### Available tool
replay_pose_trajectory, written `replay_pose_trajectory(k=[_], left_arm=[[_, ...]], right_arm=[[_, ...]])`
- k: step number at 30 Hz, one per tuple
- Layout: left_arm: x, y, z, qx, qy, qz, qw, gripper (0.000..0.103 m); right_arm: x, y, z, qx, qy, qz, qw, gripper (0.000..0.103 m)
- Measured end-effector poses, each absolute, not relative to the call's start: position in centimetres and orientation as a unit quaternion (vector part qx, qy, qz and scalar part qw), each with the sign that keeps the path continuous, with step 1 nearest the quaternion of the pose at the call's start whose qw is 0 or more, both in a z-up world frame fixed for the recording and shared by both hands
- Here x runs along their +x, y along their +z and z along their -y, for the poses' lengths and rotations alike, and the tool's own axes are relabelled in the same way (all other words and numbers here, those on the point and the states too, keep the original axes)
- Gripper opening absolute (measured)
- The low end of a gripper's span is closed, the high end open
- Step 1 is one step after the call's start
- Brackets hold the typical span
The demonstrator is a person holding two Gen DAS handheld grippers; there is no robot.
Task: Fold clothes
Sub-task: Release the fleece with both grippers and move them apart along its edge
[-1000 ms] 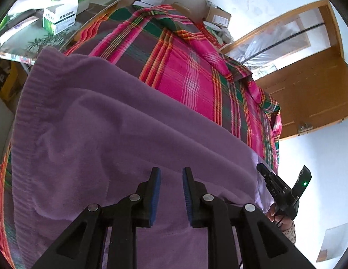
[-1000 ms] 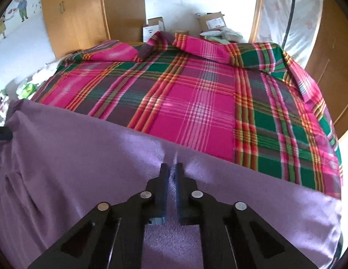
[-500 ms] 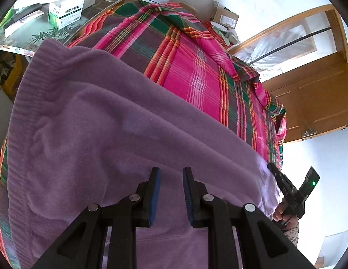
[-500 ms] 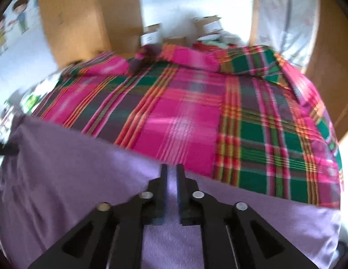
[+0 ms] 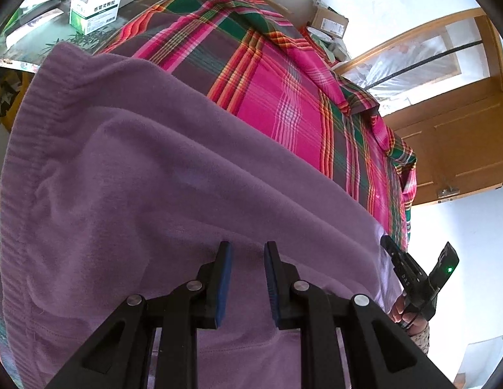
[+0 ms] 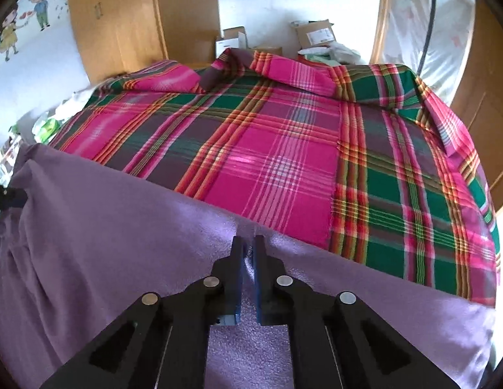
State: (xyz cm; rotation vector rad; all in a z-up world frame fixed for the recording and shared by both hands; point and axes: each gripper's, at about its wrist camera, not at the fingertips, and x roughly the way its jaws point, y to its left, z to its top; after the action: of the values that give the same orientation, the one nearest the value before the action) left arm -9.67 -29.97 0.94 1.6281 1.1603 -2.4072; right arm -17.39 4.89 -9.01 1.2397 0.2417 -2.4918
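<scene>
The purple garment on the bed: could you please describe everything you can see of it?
The purple garment looks like soft fleece or fine knit, with a ribbed band along its left edge. It lies spread over the near part of the pink and green plaid bedspread, loosely wrinkled. The right gripper is pinched shut on its far edge. The left gripper has a gap between its fingers above the cloth; whether it grips the cloth cannot be told.

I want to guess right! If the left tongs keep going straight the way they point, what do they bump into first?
Most likely the purple garment. The left tongs are open and point right at its soft surface, ahead of the plaid bedspread. How near the cloth is can't be told from this view.
</scene>
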Motion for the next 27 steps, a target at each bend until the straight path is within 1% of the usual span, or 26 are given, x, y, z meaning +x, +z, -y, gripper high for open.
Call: replay_pose_trajectory(k=[8, 15, 19, 23, 25, 27], left_arm=[[-10.2, 1.2, 30.0, 0.515, -0.775, -0.366, 0.011, 0.020], [-10.3, 1.0, 30.1, 0.514, -0.775, -0.368, 0.010, 0.020], [-10.0, 2.1, 30.8, 0.504, -0.783, -0.363, 0.021, 0.020], [-10.4, 4.2, 31.3, 0.490, -0.806, -0.332, 0.026, 0.020], [-11.3, 5.0, 31.3, 0.483, -0.818, -0.310, 0.030, 0.020], [-12.6, 5.5, 30.8, 0.484, -0.828, -0.282, 0.026, 0.020]], right_arm=[[-18.5, -8.0, -5.0, 0.417, -0.896, -0.082, 0.130, 0.001], [-18.9, -8.8, -4.5, 0.430, -0.889, -0.109, 0.117, 0.001], [-19.1, -8.5, -4.9, 0.442, -0.884, -0.087, 0.126, 0.002], [-18.5, -7.1, -5.1, 0.424, -0.891, -0.067, 0.147, 0.005], [-18.4, -6.6, -4.9, 0.422, -0.888, -0.051, 0.174, 0.019], [-18.4, -6.4, -3.9, 0.419, -0.886, -0.055, 0.191, 0.024]])
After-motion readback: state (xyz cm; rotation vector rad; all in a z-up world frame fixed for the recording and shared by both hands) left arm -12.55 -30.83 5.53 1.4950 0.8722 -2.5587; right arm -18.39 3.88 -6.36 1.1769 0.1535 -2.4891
